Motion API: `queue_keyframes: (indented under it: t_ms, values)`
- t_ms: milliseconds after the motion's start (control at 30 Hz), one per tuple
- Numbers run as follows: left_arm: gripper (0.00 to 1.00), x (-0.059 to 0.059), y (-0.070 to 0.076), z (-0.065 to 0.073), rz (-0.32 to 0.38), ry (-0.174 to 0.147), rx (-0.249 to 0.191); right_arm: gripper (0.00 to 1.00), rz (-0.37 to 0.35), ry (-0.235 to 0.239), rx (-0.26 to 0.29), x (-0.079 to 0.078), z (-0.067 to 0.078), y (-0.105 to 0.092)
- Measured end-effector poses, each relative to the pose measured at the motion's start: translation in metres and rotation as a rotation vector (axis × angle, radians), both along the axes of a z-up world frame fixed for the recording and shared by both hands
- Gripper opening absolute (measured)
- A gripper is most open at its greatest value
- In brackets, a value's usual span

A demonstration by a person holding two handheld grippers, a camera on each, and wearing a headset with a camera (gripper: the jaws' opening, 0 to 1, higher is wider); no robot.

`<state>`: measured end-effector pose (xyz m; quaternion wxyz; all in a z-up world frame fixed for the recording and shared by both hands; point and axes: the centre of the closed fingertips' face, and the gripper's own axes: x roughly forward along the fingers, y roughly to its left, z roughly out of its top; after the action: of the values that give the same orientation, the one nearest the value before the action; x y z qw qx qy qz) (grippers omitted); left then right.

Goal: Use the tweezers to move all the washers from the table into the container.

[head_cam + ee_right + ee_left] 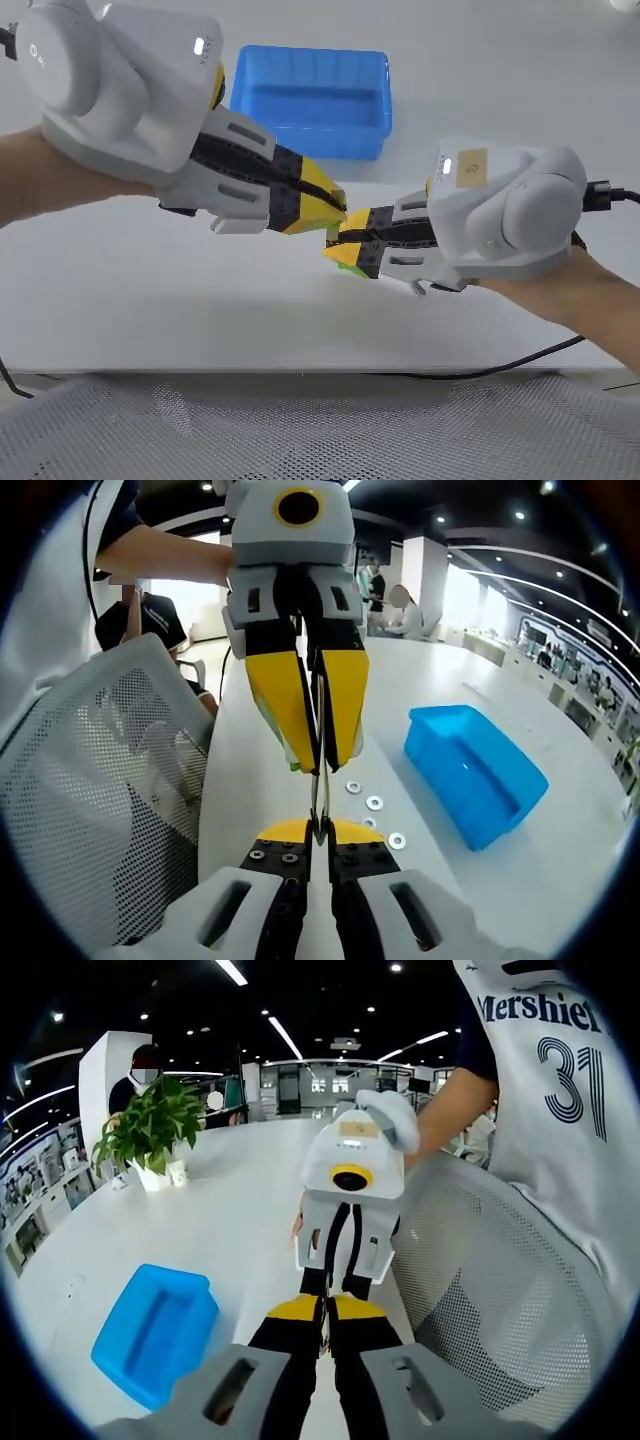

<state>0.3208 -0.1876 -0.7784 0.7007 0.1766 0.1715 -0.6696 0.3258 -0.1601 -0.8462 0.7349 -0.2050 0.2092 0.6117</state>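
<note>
Head view: the left gripper (325,205) and the right gripper (340,250) meet tip to tip above the white table (150,300). Behind them the blue container (310,135) shows a bare floor, so no washer appears to have been delivered. A mesh chair back (300,430) and a black cable (530,355) sit at the table's near edge. Left gripper view: the container lies on the table to the left. A potted plant (150,1125) stands farther along the same long white surface, under ceiling light strips in an open-plan room. Right gripper view: the tweezers (320,770) bridge the two grippers, held clear of the table. The left gripper's yellow jaws are closed on the upper part and the right gripper's jaws pinch the lower end. Several washers (374,802) lie loose on the table between the grippers and the container. By this evidence the task stands at its start, with the tool in hand and every visible washer left to move.
</note>
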Motion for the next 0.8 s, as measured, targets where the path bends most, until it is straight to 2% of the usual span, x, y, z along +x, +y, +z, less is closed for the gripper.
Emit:
queue_keyframes:
  t_ms: [133,200,233,333,600,633,800]
  values:
    - [0.06,0.0016,0.0004,0.0017,0.013,0.011,-0.010,0.07,0.004,0.001,-0.006,-0.0005,-0.0010,-0.0007]
    - [0.07,0.0026,-0.0012,0.0085,0.024,0.028,-0.047,0.07,0.006,0.002,-0.014,-0.0011,-0.0034,-0.0025]
    - [0.06,0.0033,-0.0013,0.0096,0.025,0.026,-0.052,0.07,0.004,0.008,-0.013,-0.0017,-0.0042,-0.0036]
    - [0.06,0.0046,-0.0002,0.0060,0.024,0.019,-0.035,0.07,-0.001,0.010,-0.014,-0.0013,-0.0047,-0.0055]
    - [0.05,0.0013,-0.0029,0.0047,0.004,0.026,-0.032,0.07,0.004,0.024,-0.004,-0.0041,-0.0053,-0.0056]
    - [0.04,0.0023,-0.0024,0.0050,0.006,0.018,-0.030,0.07,0.004,0.028,0.000,-0.0043,-0.0049,-0.0055]
    - [0.04,0.0031,-0.0019,0.0076,0.003,0.021,-0.040,0.07,0.012,0.028,0.012,-0.0041,-0.0017,-0.0044]
